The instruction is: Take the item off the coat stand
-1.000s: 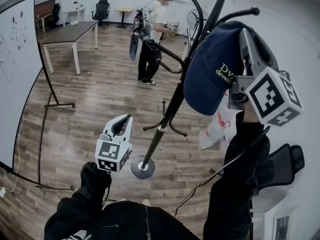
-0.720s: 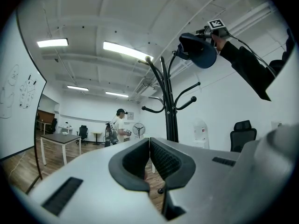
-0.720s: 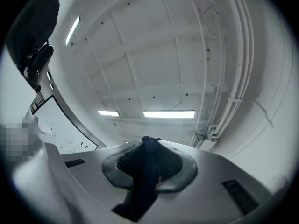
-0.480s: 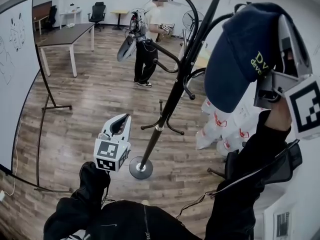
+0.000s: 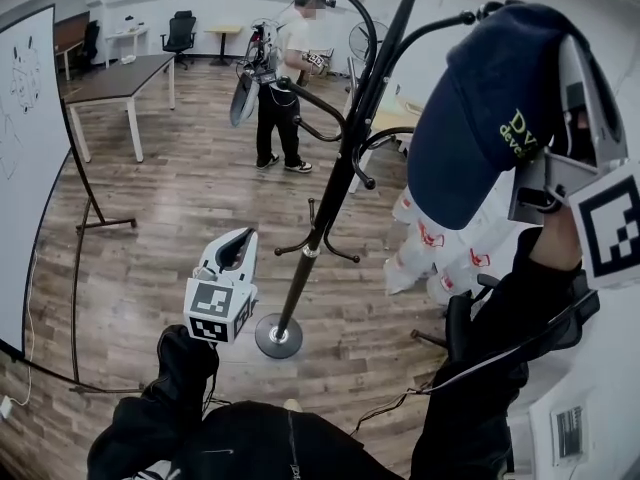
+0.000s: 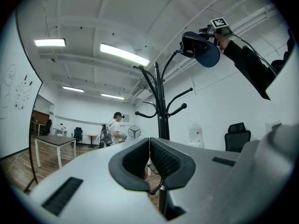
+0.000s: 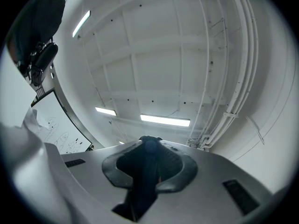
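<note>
Once cap (image 5: 490,118) cleared stand (image 5: 323,218), right tool (image 7: 149,146) still clamping it, left tool (image 5: 240,240) closed

The head view looks from above steeply down on the wooden floor (image 5: 170,228), and the coat stand (image 5: 335,193) is near in front of it. The left gripper view rides low on the left tool (image 6: 149,141) and faces forward and upward along the jaws. With the head view it shares the coat stand, the navy cap (image 6: 201,50) and the far person (image 6: 117,127). The right gripper view rides on the right tool (image 7: 148,141), held high, and faces almost straight to the ceiling (image 7: 163,55). With the head view it shares only the whiteboard (image 7: 65,136).
</note>
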The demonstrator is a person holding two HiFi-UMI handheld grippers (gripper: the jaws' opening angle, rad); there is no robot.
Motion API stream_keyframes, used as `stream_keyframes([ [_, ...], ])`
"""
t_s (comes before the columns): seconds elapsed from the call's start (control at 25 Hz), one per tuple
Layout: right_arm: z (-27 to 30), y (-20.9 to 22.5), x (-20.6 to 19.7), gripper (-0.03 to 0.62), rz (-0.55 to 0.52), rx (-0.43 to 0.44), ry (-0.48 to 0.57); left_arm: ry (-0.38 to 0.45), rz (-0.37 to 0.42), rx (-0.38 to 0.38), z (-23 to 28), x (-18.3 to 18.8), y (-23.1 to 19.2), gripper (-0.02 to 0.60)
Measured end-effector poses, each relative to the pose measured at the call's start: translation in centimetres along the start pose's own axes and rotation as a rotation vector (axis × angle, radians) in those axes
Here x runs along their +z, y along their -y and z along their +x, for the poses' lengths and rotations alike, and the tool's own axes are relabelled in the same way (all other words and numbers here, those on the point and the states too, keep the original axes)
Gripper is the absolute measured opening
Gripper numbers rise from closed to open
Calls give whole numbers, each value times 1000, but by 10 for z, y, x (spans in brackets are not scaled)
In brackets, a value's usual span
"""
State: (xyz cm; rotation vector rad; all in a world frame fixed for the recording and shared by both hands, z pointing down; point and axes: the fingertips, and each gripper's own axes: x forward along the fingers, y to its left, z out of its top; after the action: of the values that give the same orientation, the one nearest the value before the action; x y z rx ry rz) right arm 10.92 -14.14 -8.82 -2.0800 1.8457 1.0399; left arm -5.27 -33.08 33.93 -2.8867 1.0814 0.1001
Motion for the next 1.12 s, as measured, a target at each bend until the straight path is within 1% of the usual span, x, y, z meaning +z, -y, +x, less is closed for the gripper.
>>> stream_keyframes([
  [0.12, -9, 2, 7, 87, -10, -21, 1, 3, -1, -14, 1, 2, 5, 23],
  [0.24, -19, 1, 6, 87, -12, -37, -10, -4, 4, -42, 4, 0, 11, 23],
  [0.6, -51, -12, -29, 87, 7, -67, -86, -3, 26, -106, 1, 9, 27, 23],
  [0.72, -62, -22, -48, 87, 50, -59, -96, -5, 32, -123, -1, 11, 30, 23],
  [0.84, -75, -36, -76, 87, 84, -55, -127, -3, 33, -133, -4, 11, 31, 23],
  [1.0, -93, -52, -125, 87, 136, -61, -199, -10, 34, -142, -7, 5, 33, 23],
  [1.12, -105, -67, -154, 87, 145, -64, -257, -15, 34, -150, -12, 2, 35, 23],
])
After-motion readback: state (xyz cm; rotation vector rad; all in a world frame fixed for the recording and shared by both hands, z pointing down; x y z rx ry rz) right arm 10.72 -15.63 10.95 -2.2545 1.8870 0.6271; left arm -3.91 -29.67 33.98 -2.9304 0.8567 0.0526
